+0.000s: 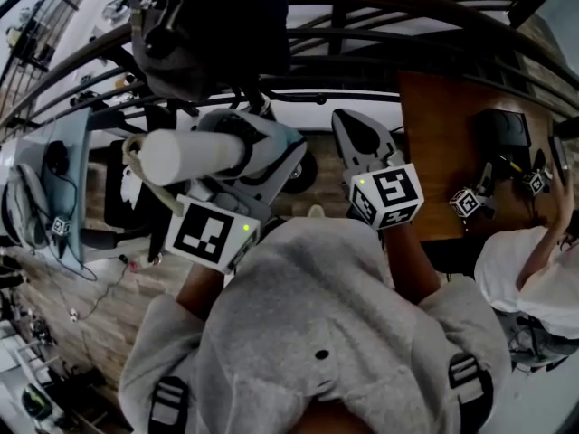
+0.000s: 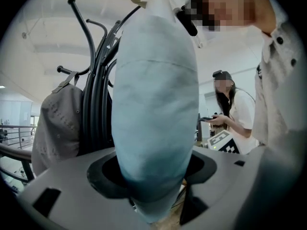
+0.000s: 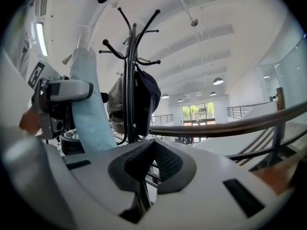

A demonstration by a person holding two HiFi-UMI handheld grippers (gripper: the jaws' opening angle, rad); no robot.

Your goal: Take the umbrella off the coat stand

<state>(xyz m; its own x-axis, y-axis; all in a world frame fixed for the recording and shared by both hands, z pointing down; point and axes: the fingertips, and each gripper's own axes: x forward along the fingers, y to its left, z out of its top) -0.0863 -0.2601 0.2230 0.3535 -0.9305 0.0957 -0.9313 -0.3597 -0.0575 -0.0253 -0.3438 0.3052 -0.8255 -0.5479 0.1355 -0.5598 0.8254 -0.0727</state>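
Observation:
My left gripper [image 1: 249, 152] is shut on the folded pale-blue umbrella [image 1: 185, 155], gripping it across its middle. In the left gripper view the umbrella [image 2: 156, 104] stands upright between the jaws and fills the centre, its cream handle at the top. The black coat stand [image 2: 96, 99] rises just behind it to the left; the umbrella hangs on none of its hooks. My right gripper [image 1: 359, 134] is beside it, shut and empty. Its view shows the coat stand [image 3: 128, 80] straight ahead, with the umbrella [image 3: 91, 109] in the left gripper [image 3: 60, 99] to the left.
A grey cap [image 2: 57, 123] and a dark bag [image 3: 146, 95] hang on the stand. A curved railing [image 3: 230, 123] runs behind it. To the right is a wooden table [image 1: 443, 134] with a black device, and a seated person [image 1: 534, 269] holding a phone.

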